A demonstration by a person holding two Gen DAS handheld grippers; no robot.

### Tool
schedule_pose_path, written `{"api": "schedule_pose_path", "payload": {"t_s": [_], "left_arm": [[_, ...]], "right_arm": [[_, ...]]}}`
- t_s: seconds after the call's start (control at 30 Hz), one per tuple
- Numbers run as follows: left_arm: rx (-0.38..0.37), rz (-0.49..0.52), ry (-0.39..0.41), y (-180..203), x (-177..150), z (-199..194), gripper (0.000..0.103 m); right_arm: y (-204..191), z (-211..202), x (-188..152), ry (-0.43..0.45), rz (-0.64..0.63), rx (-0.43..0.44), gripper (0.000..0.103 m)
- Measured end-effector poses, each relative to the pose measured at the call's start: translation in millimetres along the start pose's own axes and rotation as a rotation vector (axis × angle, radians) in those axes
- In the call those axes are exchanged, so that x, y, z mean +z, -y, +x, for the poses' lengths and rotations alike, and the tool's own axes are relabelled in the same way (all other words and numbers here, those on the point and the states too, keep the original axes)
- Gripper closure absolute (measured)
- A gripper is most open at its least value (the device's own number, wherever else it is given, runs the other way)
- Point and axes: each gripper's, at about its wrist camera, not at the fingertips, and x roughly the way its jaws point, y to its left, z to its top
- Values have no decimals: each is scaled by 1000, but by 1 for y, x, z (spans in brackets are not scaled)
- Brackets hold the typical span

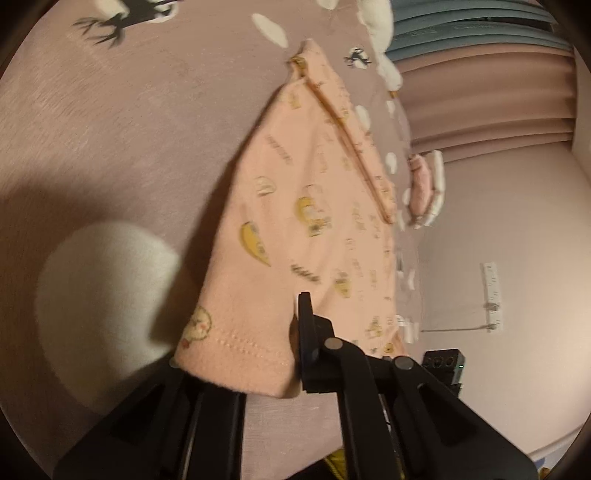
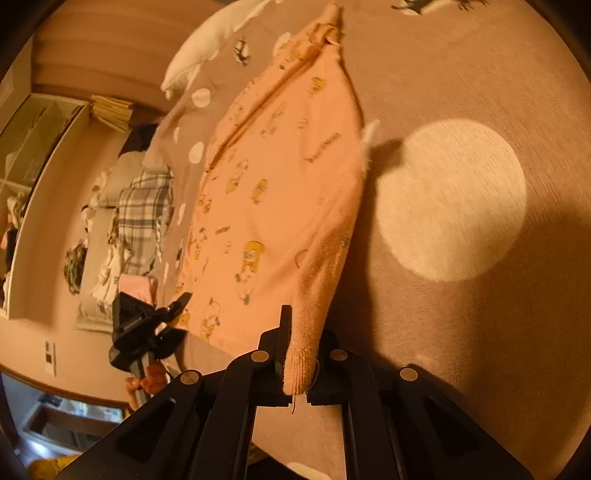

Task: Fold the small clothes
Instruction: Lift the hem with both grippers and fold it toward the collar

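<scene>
A small peach garment (image 1: 306, 192) printed with yellow cartoon figures lies stretched along the mauve bedspread (image 1: 129, 129). My left gripper (image 1: 297, 328) is shut on its stitched hem, with one black finger (image 1: 306, 332) showing and the other hidden by the cloth. In the right wrist view the same garment (image 2: 277, 177) runs away from me. There my right gripper (image 2: 299, 354) is shut on its ribbed corner, which pokes out between the jaws. The left gripper (image 2: 181, 302) also shows at the garment's other near corner, held by a hand (image 2: 147, 380).
The bedspread carries big white dots (image 2: 450, 199) and black deer shapes (image 1: 118, 22). A white pillow (image 2: 199, 48) lies at the far end. A plaid cloth (image 2: 144, 214) and other clothes are heaped beside the bed. A folded pink item (image 1: 424, 184) sits by the far edge.
</scene>
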Motion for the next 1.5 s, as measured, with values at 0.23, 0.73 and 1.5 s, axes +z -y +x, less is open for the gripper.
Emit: {"api": "schedule_pose_path", "payload": {"t_s": [0.23,0.73,1.5], "left_arm": [[-127,46,44,32,18,-6,99],[-202,139,127,95,76,-3,100],[-103,179,207,147,252,87,100]], "right_arm": [[-28,-13,21,94,-102,88,96],[-73,-37,80,280,-240,135,96],[-64,-5,251,400,-158,41,96]]}}
